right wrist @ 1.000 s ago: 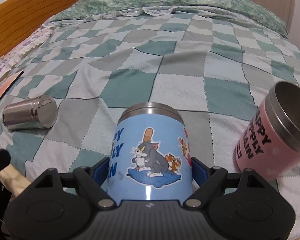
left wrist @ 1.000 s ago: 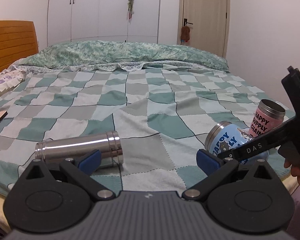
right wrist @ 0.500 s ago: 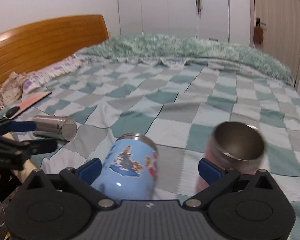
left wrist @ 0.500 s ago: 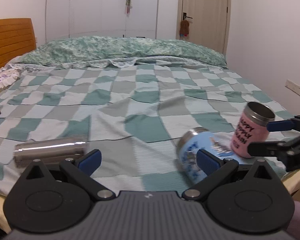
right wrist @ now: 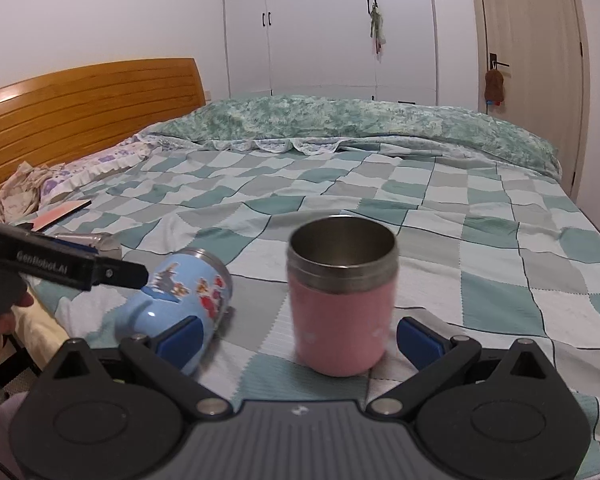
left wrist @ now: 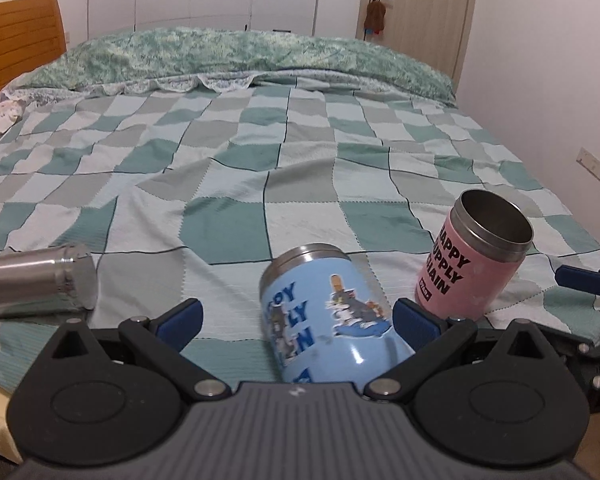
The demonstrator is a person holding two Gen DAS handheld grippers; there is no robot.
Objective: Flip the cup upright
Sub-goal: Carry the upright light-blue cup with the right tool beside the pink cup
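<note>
The blue cup (left wrist: 324,312), lying on its side on the bed (left wrist: 228,168) beside the upright pink cup (left wrist: 476,264), is best clasped squarely across its body before tipping, as it is framed low between the wide-spread, empty left gripper (left wrist: 296,320), while the right gripper (right wrist: 298,336), equally wide and empty, is levelled at the pink cup.

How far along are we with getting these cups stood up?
Done: the pink steel-lined cup stands upright on the checked bedspread. In hand: nothing; left gripper and right gripper are both open. Left: the blue cartoon cup and the plain steel cup lie sideways.
</note>
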